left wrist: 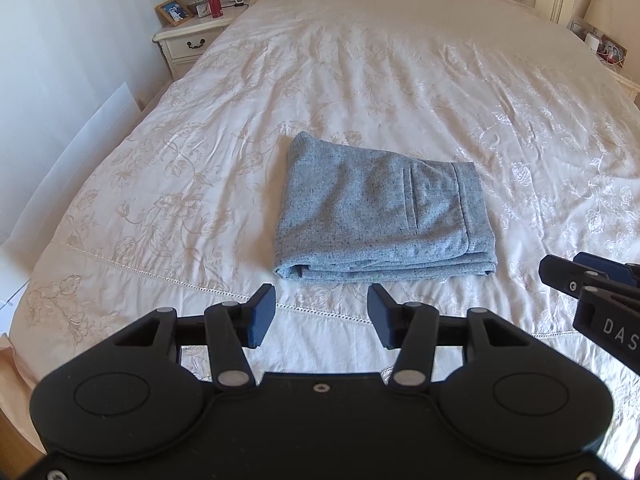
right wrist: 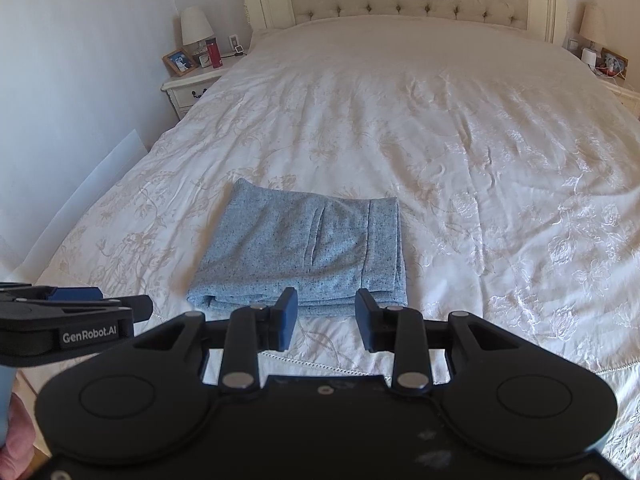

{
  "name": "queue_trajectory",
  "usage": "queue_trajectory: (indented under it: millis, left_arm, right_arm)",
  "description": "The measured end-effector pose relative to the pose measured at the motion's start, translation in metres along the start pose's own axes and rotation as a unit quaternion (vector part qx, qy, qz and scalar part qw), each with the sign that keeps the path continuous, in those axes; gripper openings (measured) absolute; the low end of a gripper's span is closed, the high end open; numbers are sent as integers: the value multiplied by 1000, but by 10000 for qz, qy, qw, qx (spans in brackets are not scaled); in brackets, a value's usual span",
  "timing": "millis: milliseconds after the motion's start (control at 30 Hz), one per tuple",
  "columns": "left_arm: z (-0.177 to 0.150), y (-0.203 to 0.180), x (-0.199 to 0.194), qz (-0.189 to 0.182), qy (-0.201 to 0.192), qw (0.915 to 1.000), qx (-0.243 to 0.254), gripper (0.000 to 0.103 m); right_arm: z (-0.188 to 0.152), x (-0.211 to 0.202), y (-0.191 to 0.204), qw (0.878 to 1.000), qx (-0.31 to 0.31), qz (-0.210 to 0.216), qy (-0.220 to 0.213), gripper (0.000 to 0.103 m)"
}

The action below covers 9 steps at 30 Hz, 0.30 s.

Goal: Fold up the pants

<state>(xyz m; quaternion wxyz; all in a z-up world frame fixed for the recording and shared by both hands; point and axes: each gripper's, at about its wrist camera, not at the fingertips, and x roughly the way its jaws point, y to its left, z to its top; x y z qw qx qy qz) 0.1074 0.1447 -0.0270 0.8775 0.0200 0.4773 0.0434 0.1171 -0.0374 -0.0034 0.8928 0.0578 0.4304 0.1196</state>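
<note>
Left gripper (left wrist: pixel 321 316) hangs over the bed's (left wrist: pixel 400 80) near edge, jaws wide apart, empty. Just beyond its fingertips, the pants (left wrist: pixel 380 216) lie folded flat, untouched. Right gripper (right wrist: pixel 326 318) alongside, jaws parted too, gripping nothing, pants just ahead.
</note>
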Motion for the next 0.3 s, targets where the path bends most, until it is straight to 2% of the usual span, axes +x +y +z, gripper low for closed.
queue_trajectory:
  millis: [300]
  left_arm:
    - [-4, -8, -2, 55, 31, 10000, -1, 58]
  right_arm:
    - [-2, -3, -7, 10000, 30, 51, -19, 34]
